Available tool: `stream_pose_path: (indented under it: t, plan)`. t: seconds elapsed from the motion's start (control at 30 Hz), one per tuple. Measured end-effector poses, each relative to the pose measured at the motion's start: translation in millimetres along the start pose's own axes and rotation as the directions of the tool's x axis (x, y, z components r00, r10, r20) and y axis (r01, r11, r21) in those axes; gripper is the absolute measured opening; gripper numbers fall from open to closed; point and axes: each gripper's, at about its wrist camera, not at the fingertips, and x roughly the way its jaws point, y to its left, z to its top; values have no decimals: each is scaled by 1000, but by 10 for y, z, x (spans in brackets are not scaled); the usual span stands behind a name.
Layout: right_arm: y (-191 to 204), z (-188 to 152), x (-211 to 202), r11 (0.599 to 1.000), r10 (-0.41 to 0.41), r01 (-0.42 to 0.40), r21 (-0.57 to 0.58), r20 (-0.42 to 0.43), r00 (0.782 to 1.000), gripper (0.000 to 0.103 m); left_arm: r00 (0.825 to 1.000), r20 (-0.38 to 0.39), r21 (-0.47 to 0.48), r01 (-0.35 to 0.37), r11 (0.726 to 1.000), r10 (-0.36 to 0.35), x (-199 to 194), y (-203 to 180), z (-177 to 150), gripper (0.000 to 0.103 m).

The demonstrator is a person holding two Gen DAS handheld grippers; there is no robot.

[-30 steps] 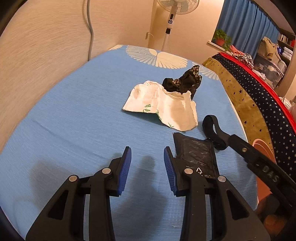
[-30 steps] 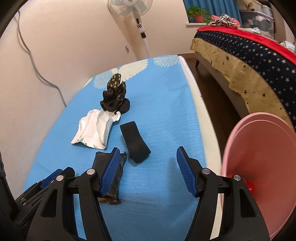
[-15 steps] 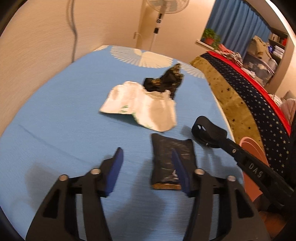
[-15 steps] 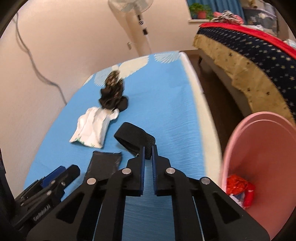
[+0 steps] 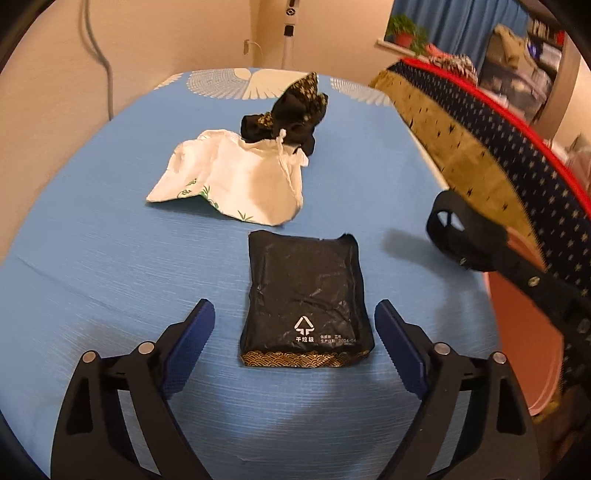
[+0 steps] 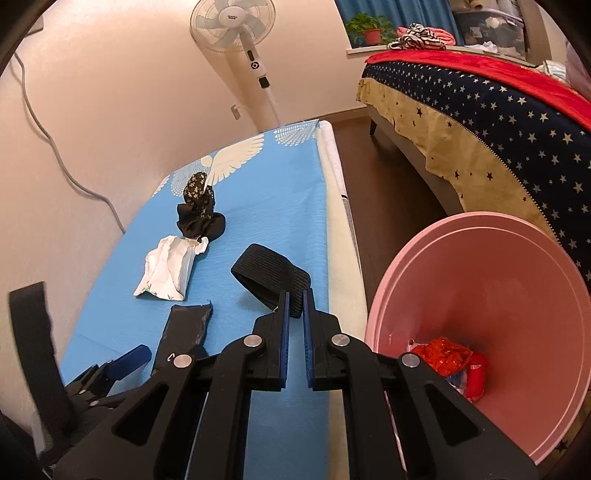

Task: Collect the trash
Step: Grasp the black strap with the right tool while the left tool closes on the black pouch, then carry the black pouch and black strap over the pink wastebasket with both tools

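Observation:
A flat black packet (image 5: 303, 299) with a gold-patterned lower edge lies on the blue cloth (image 5: 110, 258). My left gripper (image 5: 294, 332) hovers over the packet's near end. Its jaws are opening wide, with the packet between them and the pads clear of its sides. My right gripper (image 6: 294, 297) is shut on a black elastic band (image 6: 271, 277), which hangs as a loop (image 5: 454, 236) just above the cloth. To the right stands a pink bin (image 6: 517, 266) with red wrappers (image 6: 441, 356) at its bottom.
A white drawstring pouch (image 5: 236, 184) and a crumpled black floral cloth (image 5: 295, 107) lie further back on the blue cloth. A standing fan (image 6: 232, 26) and a wall cable (image 6: 48, 140) are behind. A bed with a starred cover (image 6: 498, 122) lies beyond a strip of dark floor.
My right gripper closed on the black band and lifted it off the cloth. My left gripper spread wide and slid right until the black packet lay between its fingers.

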Motion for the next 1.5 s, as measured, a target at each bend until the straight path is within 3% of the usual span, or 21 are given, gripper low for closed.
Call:
stream_pose_path:
  t: [0.13,0.2,0.4,0.77,1.13,1.5]
  plan:
    - [-6,-26,-53,1000,4,-4,-1,-2,1000,7,1000,-1,10,-28,1000,28,-10,-13,1,80]
    - [-6,-32,-92,1000,7,-7,1,2,1000,7,999,9,4,-34,999,34,-32,12,3,65]
    - [19,-60,-238,1000,13,-13,-13,13,1000,7,1000,21,-20,-14,1000,14,-83,98,-24,55]
    - [5,-97,-554,1000,-4,5,-20,49,999,7,996,88,-33,21,999,-18,-337,133,-78,53]
    - [-40,-172,-808,999,-43,45,-14,95,995,7,980,193,-13,57,998,-53,-698,131,-120,53]
    - [-74,-204,-1075,997,-71,73,-9,136,988,7,967,235,25,91,996,-94,-919,51,-183,53]
